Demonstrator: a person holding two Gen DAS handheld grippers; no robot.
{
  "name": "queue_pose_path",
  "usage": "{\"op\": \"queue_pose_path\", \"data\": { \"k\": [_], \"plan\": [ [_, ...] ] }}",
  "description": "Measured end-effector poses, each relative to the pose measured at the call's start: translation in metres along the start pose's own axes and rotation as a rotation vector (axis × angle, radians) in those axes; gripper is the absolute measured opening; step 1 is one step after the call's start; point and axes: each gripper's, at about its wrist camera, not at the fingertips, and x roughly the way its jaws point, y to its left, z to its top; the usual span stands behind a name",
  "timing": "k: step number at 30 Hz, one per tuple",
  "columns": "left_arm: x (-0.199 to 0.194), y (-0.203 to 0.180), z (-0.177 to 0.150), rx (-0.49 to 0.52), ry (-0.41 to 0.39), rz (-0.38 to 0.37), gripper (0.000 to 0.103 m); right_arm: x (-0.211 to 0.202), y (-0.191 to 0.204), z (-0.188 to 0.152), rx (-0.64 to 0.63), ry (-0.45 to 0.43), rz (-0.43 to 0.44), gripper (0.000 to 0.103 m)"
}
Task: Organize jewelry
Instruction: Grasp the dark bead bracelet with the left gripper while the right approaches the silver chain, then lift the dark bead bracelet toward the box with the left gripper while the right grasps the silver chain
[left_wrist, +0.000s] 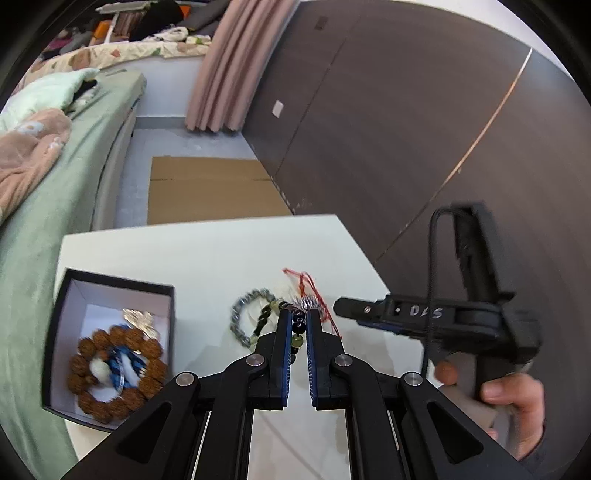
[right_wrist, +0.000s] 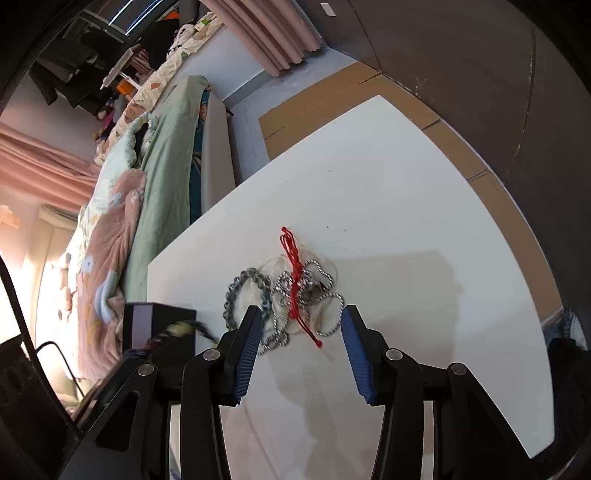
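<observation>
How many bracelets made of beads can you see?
3. A brown wooden bead bracelet lies inside the black box. A grey bead bracelet lies on the white table. A dark-and-green bead bracelet hangs in the left gripper. More may be hidden.

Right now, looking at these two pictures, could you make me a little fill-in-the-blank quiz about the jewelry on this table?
1. The left gripper is shut on a bracelet of dark and ____ beads.
2. The brown bead bracelet lies inside the ____ box.
3. The right gripper hangs ____ above the pile.
4. Across the silver chain lies a ____ cord.

Missing words: green; black; open; red
</observation>
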Motion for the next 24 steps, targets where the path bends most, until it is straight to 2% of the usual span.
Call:
{"op": "queue_pose_path", "data": {
  "k": [5, 8, 9, 10, 12, 19, 24],
  "plan": [
    [-0.014, 0.013, 0.009, -0.019, -0.04, -0.006, 0.007, 0.012, 0.006, 0.005, 0.008, 0.007, -0.015, 0.045],
    [-0.02, 0.018, 0.012, -0.024, -0.056, -0.005, 0.007, 0.021, 0.012, 0.007, -0.002, 0.018, -0.027, 0.024],
    [-0.022, 0.02, 0.013, -0.026, -0.062, -0.004, 0.007, 0.024, 0.014, 0.008, -0.006, 0.023, -0.034, 0.011],
    [-0.023, 0.021, 0.014, -0.027, -0.065, -0.003, 0.007, 0.025, 0.015, 0.008, -0.004, 0.025, -0.042, 0.006],
    [-0.026, 0.026, 0.015, -0.036, -0.075, 0.001, 0.007, 0.023, 0.015, 0.009, 0.006, 0.007, -0.054, 0.006],
    [-0.043, 0.04, 0.018, -0.071, -0.115, 0.006, 0.007, -0.006, 0.032, 0.011, -0.015, -0.099, 0.063, 0.004],
    [-0.056, 0.047, 0.017, -0.083, -0.155, 0.037, 0.007, -0.021, 0.041, 0.007, -0.024, -0.153, 0.136, 0.003]
  ]
}}
